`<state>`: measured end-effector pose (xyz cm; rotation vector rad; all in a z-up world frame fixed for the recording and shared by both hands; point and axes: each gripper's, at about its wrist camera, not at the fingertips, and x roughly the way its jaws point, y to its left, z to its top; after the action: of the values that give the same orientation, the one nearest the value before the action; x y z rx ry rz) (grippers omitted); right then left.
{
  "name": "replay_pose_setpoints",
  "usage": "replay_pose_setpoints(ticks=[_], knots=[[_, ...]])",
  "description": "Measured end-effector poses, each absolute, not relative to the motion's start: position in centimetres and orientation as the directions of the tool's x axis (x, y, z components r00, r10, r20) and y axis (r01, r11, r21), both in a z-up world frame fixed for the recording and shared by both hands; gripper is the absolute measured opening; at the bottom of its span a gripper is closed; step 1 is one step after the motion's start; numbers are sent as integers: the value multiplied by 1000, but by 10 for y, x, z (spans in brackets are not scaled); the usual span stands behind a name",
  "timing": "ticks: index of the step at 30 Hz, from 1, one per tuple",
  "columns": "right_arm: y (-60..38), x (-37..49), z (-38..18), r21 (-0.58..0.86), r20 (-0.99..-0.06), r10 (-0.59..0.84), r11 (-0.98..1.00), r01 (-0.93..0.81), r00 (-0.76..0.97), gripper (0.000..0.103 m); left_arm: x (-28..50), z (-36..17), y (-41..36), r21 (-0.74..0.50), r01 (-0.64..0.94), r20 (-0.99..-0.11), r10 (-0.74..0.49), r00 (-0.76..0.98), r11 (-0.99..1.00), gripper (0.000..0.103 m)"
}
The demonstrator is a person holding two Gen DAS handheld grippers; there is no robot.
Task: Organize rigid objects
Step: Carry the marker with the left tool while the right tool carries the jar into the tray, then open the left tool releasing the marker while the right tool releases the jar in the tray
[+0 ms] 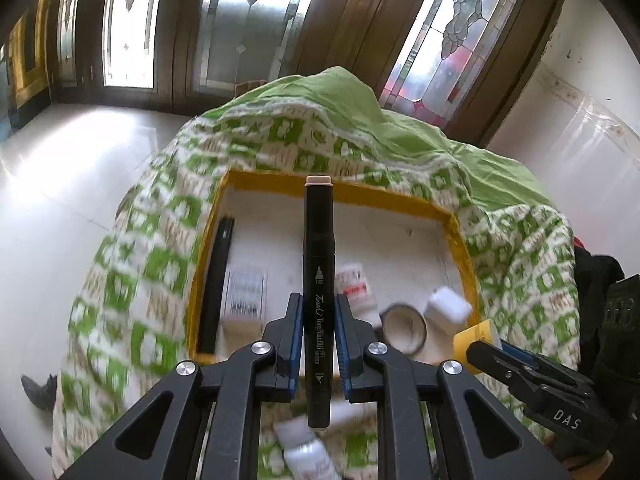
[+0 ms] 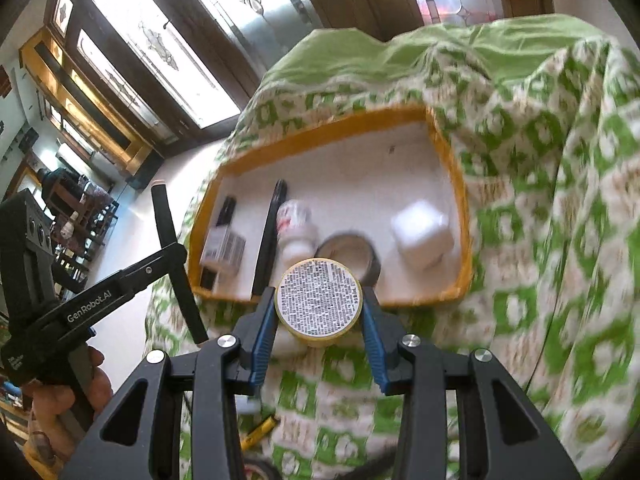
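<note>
Patterned green cloth (image 2: 560, 240) smeared by motion blur. Print on the round tin (image 2: 319, 304) too fine to read. White bottle (image 1: 308, 454) blurred, part-hidden behind the black marker (image 1: 319, 300). Box (image 1: 245, 292) barcode label illegible.

A green-and-white patterned cloth (image 1: 132, 264) drapes the worktop; behind it stand dark wooden doors (image 1: 340, 12) with leaded glass panes (image 1: 128, 20); pale glossy floor (image 1: 52, 184) lies left.
</note>
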<state>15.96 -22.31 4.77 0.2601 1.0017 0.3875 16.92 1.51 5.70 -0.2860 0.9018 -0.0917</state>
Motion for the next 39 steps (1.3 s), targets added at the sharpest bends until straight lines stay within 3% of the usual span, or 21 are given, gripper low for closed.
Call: replay_pose_setpoints(ticks=[19,33,34,38,39], knots=[[-211,255,19,321,-796,364,931,-172,483,39,229,-6,22,-214,-71,-837,-145,527,974,14],[-188,268,-9,211,-818,302,949,-233,490,39,236,-9,4,-140,-32,-838,-102,536,990,15],[-189,267,-8,212,-814,302,950,-229,496,41,235,-8,4,-145,-33,-840,-105,532,989,17],[-194,259,0,228,-797,315,947,-225,515,48,226,1,9,-175,-37,-827,-126,548,984,48],[-196,254,4,242,-789,327,944,-226,520,49,221,6,11,-179,-39,-819,-127,559,983,51]])
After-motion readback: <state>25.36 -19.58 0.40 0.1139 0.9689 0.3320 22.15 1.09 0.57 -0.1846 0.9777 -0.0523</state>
